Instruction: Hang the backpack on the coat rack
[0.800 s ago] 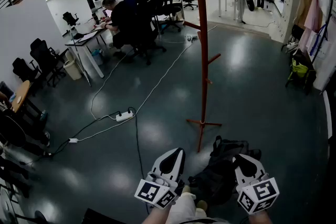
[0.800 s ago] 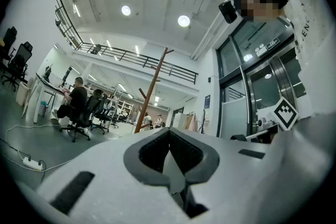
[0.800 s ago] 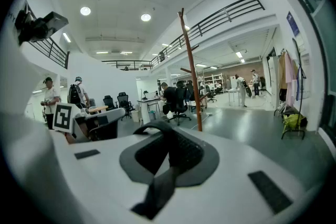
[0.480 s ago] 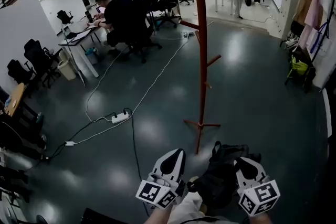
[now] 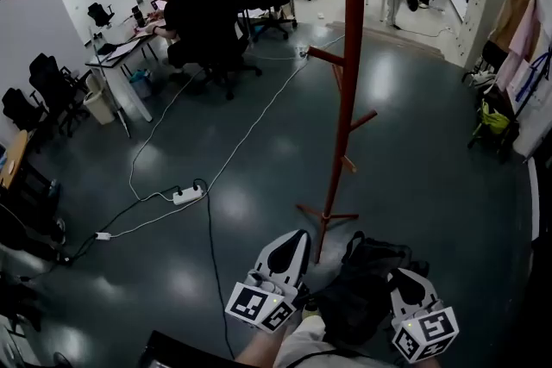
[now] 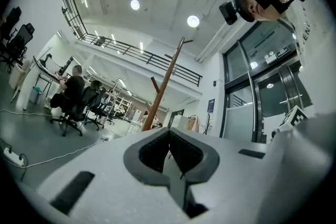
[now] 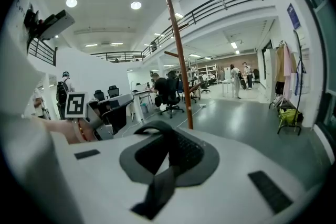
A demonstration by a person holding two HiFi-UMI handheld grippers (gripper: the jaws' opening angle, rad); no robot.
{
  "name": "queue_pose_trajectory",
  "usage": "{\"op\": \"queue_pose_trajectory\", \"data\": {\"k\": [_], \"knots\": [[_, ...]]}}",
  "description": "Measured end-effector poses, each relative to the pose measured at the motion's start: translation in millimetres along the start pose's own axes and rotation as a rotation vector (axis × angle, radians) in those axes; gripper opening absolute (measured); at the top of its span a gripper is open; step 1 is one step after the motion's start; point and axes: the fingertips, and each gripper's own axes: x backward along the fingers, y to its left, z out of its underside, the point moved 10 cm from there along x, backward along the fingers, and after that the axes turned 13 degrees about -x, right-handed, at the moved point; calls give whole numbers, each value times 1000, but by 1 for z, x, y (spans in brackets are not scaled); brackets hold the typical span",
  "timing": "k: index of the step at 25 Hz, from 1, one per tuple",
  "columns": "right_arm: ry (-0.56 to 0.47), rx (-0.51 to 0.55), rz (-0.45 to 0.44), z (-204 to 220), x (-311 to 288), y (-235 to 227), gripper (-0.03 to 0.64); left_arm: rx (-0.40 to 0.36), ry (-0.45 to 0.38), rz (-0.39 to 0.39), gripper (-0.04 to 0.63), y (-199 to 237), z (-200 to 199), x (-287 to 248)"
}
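Creeping closer to the coat rack (image 5: 349, 56) than half a second back, so seeing it bigger and shifted a touch right in the head view, with the left gripper (image 5: 297, 237), the right gripper (image 5: 401, 276) and the backpack (image 5: 366, 280) staying in the same low spot. Looking at a thin reddish-brown pole with short angled pegs and a spindly crossed foot, standing upright on glossy grey floor (image 5: 414, 185).

Carrying the backpack, a soft, lumpy black thing, between the two grippers. Holding it just short of the rack's foot and not hanging it on any peg yet. Pinching a flat black strap (image 7: 160, 186) with the right gripper (image 7: 169, 139), jaws clamped on the webbing and the loose end trailing back over the white shell. Keeping the left gripper (image 6: 169, 132) squeezed together too, ridged dark pads meeting at the tips, gripping nothing visible.

Passing a white power strip (image 5: 187, 196) and a long pale cable (image 5: 259, 118) snaking across the floor on the left, well apart from the rack. Also spotting a person in dark clothes (image 5: 185, 13) sitting at a desk among black office chairs (image 5: 47, 82) further back. Seeing coats (image 5: 516, 13) hanging along the right wall above a yellow-green bag (image 5: 492, 118).
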Motion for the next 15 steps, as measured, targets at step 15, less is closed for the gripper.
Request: {"op": "queue_pose_trajectory", "data": {"k": [15], "knots": [[-16,48,5,-71,-111,-33,31,40,15,3,9,50,24,-62]]}}
